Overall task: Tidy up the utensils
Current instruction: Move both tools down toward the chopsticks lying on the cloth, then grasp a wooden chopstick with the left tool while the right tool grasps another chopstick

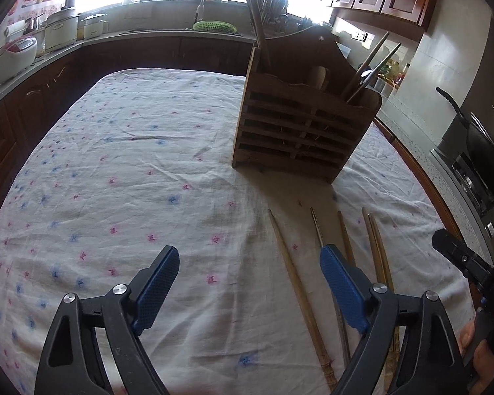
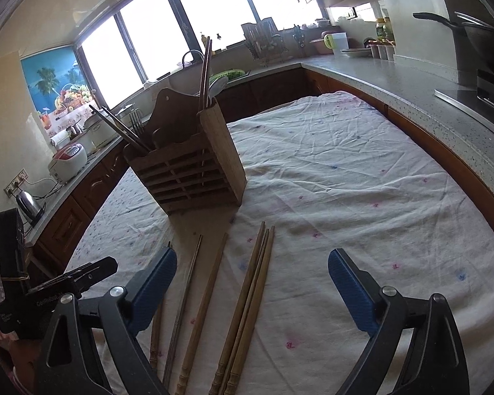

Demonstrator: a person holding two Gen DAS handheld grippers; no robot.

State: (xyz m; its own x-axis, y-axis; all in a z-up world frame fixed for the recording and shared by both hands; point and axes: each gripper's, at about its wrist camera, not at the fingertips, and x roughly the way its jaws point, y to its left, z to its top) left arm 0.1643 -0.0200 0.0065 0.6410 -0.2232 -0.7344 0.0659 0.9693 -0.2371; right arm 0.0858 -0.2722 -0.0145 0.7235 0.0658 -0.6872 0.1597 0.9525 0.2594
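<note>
wooden chopsticks (image 2: 247, 299) lie before the slatted holder (image 2: 187, 171); left gripper (image 1: 248, 283) and right gripper (image 2: 252, 288) released.

The left gripper (image 1: 248, 273) has two black plastic arms with triangular cut-outs, each joined by round silver screw heads. Its fingers (image 1: 159, 284) carry blue pads with a fine diamond-grid texture. The right gripper (image 2: 252, 276) is built the same way: black skeleton arms, silver pivots, blue textured fingers (image 2: 349, 283). In the left wrist view, the right unit's black body shows white lettering reading "DAS", gripped by a bare-skinned hand (image 1: 477, 352). In the right wrist view, the left unit's body bears small white printed text, partly legible.
</note>
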